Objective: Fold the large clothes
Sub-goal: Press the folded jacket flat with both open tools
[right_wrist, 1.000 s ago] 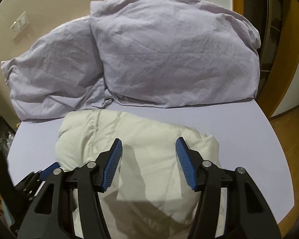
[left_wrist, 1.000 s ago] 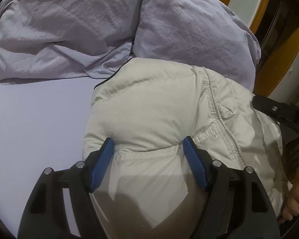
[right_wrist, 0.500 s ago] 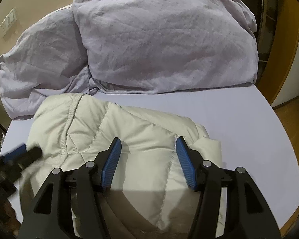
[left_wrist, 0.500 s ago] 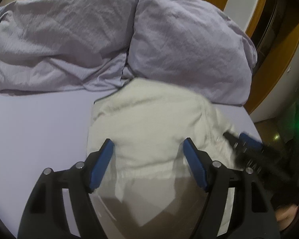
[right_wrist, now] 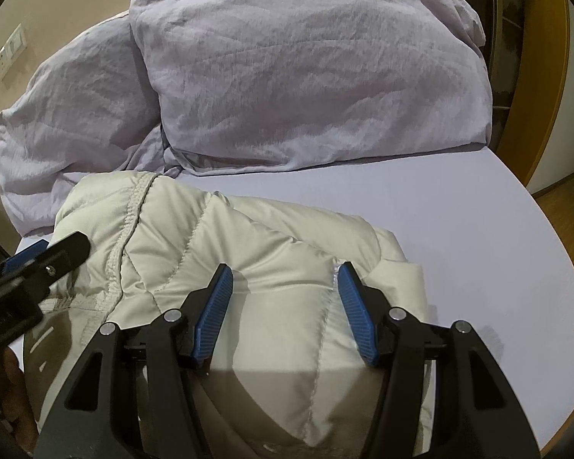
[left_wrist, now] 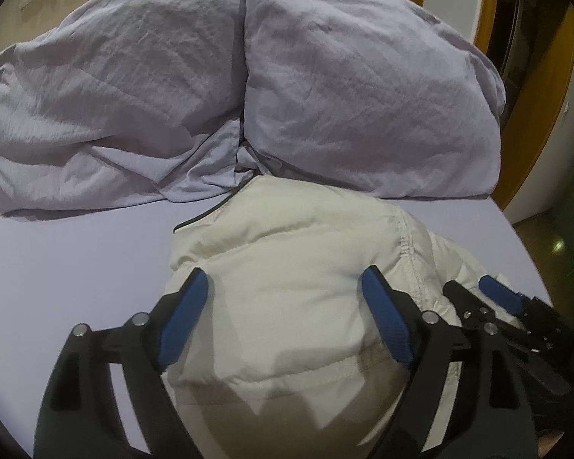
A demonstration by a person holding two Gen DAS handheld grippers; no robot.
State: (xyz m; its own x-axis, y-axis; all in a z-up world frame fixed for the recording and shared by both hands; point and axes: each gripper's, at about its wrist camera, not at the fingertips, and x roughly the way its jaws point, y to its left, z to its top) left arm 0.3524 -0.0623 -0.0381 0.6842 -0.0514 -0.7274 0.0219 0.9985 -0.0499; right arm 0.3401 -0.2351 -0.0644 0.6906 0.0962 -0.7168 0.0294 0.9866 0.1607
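Cream puffer jacket, folded into a bundle on a lavender bed, directly under both of your grippers.

In the left wrist view your left gripper [left_wrist: 283,313] fills the lower centre, its jaws opening astride the puffer jacket [left_wrist: 287,252] — fabric lies between the blue pads, not pinched. In the right wrist view your right gripper [right_wrist: 283,306] sits lower centre, jaws parted over the jacket's right half, gripping nothing. The bundle's long axis runs left to right across the frame; both hands are equally close. Lavender pillows [right_wrist: 306,69] fill the upper frame behind the bed sheet [right_wrist: 459,206].
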